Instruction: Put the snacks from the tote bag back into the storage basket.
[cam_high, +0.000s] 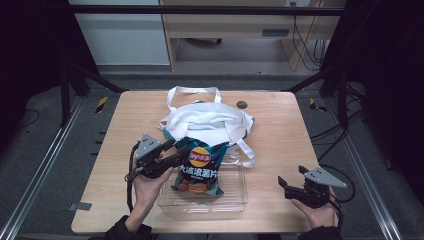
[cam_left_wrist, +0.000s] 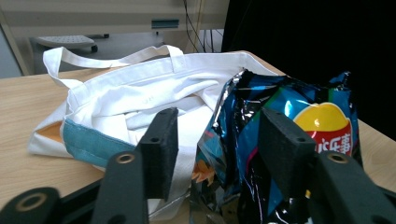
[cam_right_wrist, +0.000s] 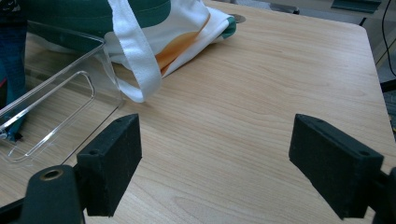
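The left tongs (cam_high: 176, 151) stand part-open around the upper edge of the chip bag (cam_high: 199, 167), which leans in the clear tray (cam_high: 235, 200) near the worktop's (cam_high: 280, 130) front edge, its top against the white tote bag (cam_high: 210, 120). Whether the pads truly press the foil I cannot tell. A shallow hold on slick foil could slip and drop the bag, or crush the chips. The right tongs (cam_high: 295, 186) rest wide and empty by the front right corner.
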